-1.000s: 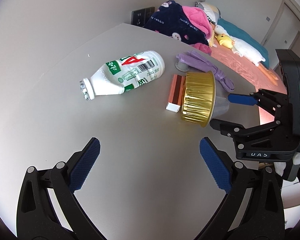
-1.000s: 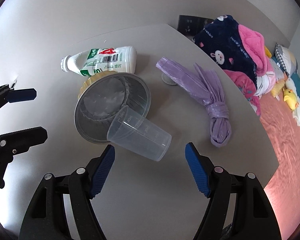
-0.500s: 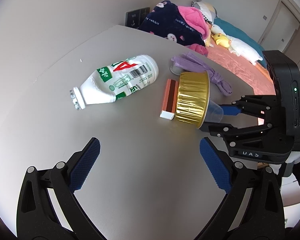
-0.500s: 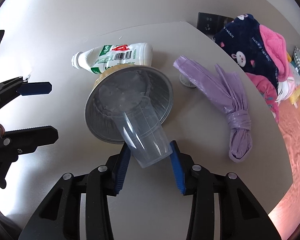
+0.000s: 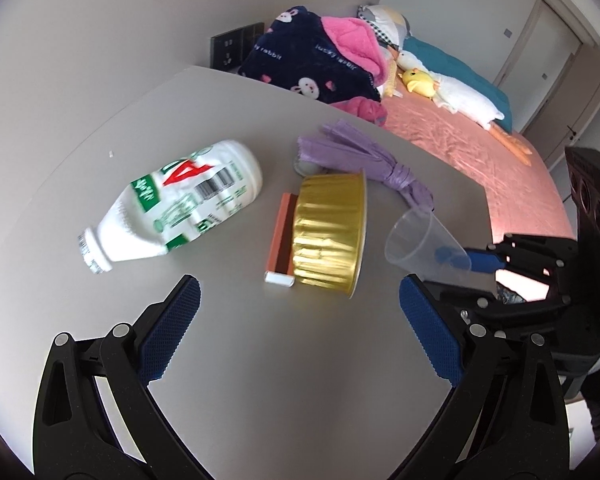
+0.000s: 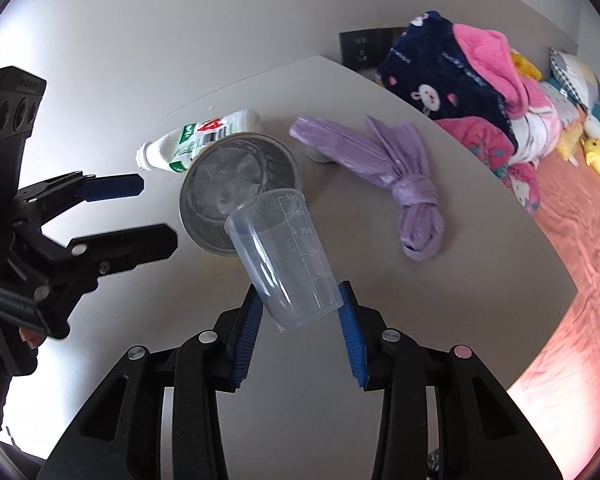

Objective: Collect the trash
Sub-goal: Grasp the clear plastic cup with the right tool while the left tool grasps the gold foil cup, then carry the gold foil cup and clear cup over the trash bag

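My right gripper (image 6: 300, 312) is shut on a clear plastic measuring cup (image 6: 284, 256) and holds it lifted above the grey table, mouth tilted away. The cup (image 5: 420, 246) also shows in the left wrist view, clear of a gold foil tray (image 5: 332, 232) that lies on its side. Its silver inside (image 6: 236, 196) faces the right wrist view. A white milk bottle (image 5: 176, 204) lies on its side to the left. A small orange box (image 5: 282, 236) lies against the tray. A knotted purple bag (image 5: 364, 160) lies behind. My left gripper (image 5: 296, 320) is open and empty above the table.
The grey table (image 5: 284, 380) ends at an edge on the right, with a pink-sheeted bed (image 5: 480, 140) beyond. A heap of navy and pink clothes (image 5: 316, 64) sits at the table's far end. A wall socket panel (image 5: 232, 46) is behind it.
My right gripper closed on the clear cup and lifted it back out of the foil tray. The left gripper stayed open and drew slightly nearer the bottle and tray.
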